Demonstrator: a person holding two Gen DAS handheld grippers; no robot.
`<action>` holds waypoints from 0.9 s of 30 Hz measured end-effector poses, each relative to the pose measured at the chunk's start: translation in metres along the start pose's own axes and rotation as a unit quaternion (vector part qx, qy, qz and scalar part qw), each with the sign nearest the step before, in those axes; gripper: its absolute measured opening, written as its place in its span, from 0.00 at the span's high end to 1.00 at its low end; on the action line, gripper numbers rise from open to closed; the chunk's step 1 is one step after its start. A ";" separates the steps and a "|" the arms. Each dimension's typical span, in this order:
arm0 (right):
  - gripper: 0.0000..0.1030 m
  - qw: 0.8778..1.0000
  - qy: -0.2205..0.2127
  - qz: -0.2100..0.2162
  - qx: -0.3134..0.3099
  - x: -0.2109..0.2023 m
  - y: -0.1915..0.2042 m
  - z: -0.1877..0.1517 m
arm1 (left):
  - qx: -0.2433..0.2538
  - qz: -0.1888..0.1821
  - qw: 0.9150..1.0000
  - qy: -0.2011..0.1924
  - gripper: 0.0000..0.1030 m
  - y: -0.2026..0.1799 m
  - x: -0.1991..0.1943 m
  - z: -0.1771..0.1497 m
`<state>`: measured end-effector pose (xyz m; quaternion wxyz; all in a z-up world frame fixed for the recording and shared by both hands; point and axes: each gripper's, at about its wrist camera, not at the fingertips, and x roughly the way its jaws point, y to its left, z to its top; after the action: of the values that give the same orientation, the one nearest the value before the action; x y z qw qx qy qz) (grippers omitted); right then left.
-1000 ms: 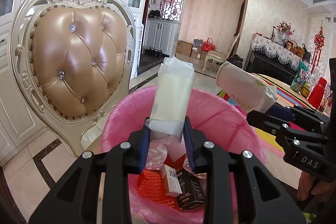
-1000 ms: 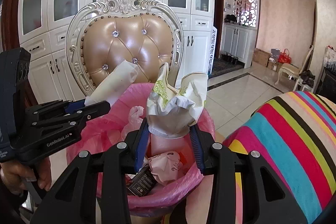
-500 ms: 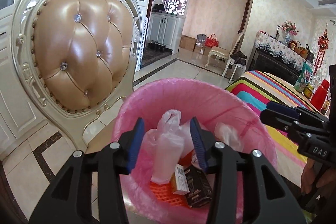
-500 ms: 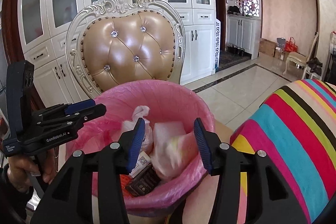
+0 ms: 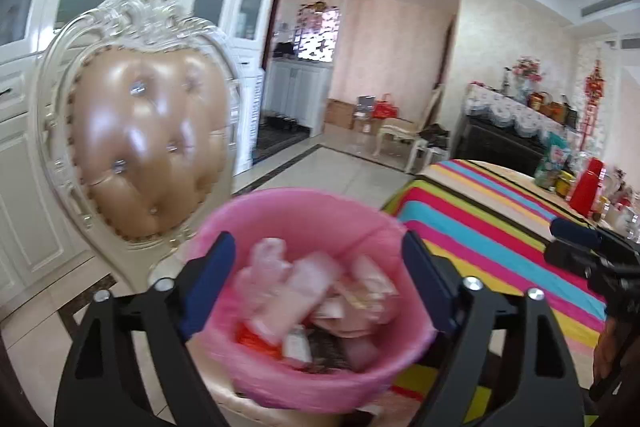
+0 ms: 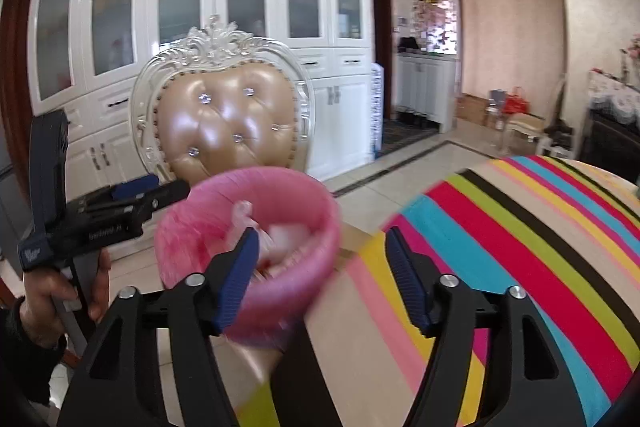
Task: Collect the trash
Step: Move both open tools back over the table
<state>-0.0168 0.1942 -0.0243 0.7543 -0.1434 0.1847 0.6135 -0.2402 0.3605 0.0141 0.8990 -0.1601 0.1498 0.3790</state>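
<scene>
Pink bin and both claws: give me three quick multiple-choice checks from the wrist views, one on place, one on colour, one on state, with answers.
1. Where does the pink-lined bin stand?
A. On the seat of the cream chair, beside the striped tablecloth
B. On the tablecloth
C. Inside the white cabinet

2. What colour are the pads of the left claw?
A. Red
B. Blue
C. Green

3. What is between the fingers of the right claw?
A. A white carton
B. A paper wrapper
C. Nothing held; the jaws are opening

Answers:
1. A: the chair's back rises right behind the bin, and the tablecloth's edge lies to its side.
2. B: both pads show dark blue against the black frame.
3. C: only the bin's rim and the cloth show through the gap, and the wrappers lie down in the bin.
</scene>
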 end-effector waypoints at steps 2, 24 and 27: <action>0.25 1.000 0.001 -0.023 0.005 -0.023 -0.008 -0.012 | 0.013 -0.017 1.000 -0.010 0.05 -0.023 -0.004 0.000; 0.18 0.939 0.071 -0.304 0.144 -0.269 -0.187 -0.174 | 0.150 -0.262 0.952 0.042 0.05 -0.317 0.013 -0.054; 0.18 0.934 0.088 -0.312 0.150 -0.282 -0.205 -0.190 | 0.155 -0.271 0.948 0.057 0.05 -0.343 0.018 -0.064</action>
<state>0.1134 -0.1782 -0.0679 0.9014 -0.1326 0.2861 0.2969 0.0127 0.1194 0.0085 0.9716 -0.0749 0.2083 0.0831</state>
